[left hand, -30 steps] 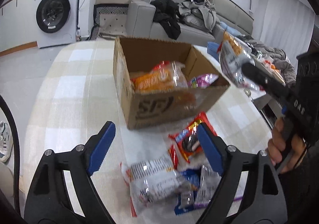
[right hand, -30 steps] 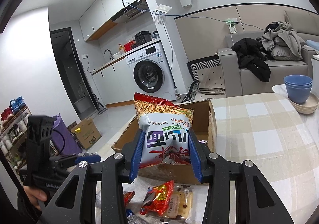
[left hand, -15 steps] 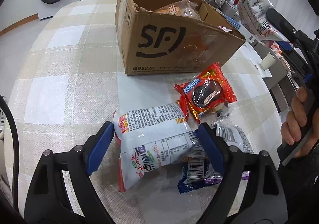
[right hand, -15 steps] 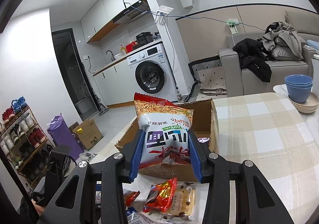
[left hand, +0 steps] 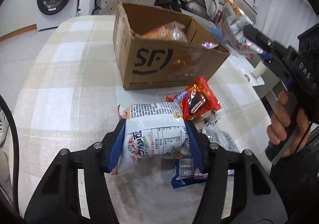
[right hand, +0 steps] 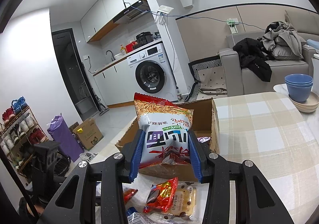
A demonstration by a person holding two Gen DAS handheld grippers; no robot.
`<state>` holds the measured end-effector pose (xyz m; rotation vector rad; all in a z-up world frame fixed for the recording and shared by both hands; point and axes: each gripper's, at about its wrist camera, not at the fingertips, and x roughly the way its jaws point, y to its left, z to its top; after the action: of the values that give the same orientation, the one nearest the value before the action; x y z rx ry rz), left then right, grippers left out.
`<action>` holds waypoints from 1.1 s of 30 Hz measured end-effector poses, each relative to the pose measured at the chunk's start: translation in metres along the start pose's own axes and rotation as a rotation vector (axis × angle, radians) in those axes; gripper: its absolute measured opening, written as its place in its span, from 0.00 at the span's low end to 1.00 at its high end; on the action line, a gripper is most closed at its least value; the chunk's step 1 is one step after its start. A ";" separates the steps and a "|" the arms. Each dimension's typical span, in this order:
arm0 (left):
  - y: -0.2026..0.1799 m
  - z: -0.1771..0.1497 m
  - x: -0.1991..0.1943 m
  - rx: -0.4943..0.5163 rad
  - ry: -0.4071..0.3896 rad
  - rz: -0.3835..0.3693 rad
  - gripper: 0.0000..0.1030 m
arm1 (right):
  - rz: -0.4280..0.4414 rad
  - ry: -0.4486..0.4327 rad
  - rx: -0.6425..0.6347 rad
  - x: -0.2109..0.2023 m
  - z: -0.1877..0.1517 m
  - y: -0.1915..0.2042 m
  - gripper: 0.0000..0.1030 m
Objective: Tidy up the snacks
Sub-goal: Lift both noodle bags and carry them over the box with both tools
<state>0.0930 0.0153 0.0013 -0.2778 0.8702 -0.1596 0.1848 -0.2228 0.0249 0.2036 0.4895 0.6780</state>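
Note:
On the checked table, my left gripper (left hand: 155,126) straddles a white noodle-snack bag (left hand: 153,138). Its jaws are closing and the blue pads pinch the bag's sides. Beyond it stands the open cardboard box (left hand: 159,60) with an orange packet inside. A red cookie packet (left hand: 195,100), a blue packet (left hand: 183,174) and a silvery one (left hand: 221,138) lie just right of the bag. My right gripper (right hand: 166,134) is shut on a second noodle-snack bag (right hand: 163,116), held upright in the air over the near rim of the box (right hand: 214,124). A person's hand (left hand: 283,124) grips its handle.
Stacked blue bowls (right hand: 298,86) sit on plates at the table's far right. A red packet (right hand: 163,194) and a biscuit packet (right hand: 183,200) lie below the right gripper. A washing machine (right hand: 150,76) and a sofa with clothes (right hand: 275,58) stand beyond the table.
The left gripper came down onto the white bag and its jaws narrowed from wide apart to pinching it. The right gripper and its bag stayed where they were.

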 end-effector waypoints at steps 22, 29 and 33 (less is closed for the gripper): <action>-0.023 0.105 -0.054 -0.012 -0.293 0.021 0.54 | -0.030 0.031 -0.015 0.017 0.005 -0.001 0.42; -0.030 0.136 -0.026 -0.007 -0.297 0.041 0.54 | -0.058 0.049 -0.032 0.029 0.006 -0.002 0.42; -0.028 0.147 -0.006 -0.013 -0.288 0.059 0.54 | -0.082 0.063 -0.040 0.038 0.008 -0.003 0.42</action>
<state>0.2013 0.0158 0.1044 -0.2787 0.5928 -0.0572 0.2161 -0.2008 0.0167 0.1240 0.5415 0.6154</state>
